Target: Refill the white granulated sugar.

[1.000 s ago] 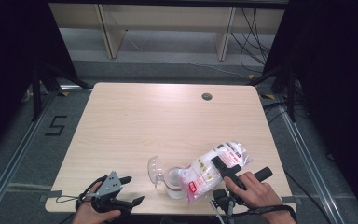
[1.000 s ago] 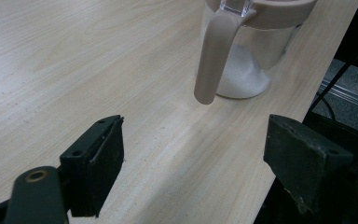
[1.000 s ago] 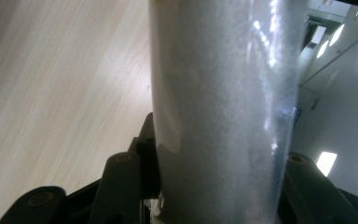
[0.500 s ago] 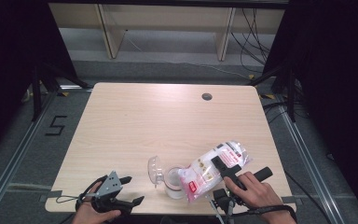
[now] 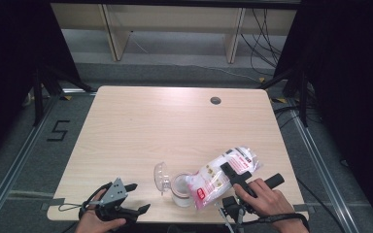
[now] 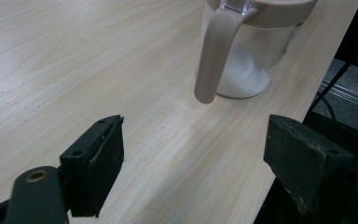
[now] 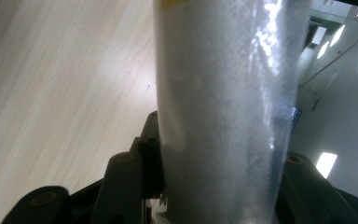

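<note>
A: Holding what, the right tool?

B: A bag of white grains, clamped between its jaws; the bag tilts over the jar, its lower end at the rim; jar stands near the worktop's front edge, lid flipped open.

A: And the left tool?

B: Jaws wide, gripping nothing; low at the front-left edge, well apart from the jar; some grains lie inside the jar.

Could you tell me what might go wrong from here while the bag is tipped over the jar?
The bag is clamped in the right gripper and tilted over the jar, so white grains could miss its mouth and land on the table. The left gripper is open and apart from the jar, which stands unsteadied near the table's edge; a nudge might tip it.
</note>
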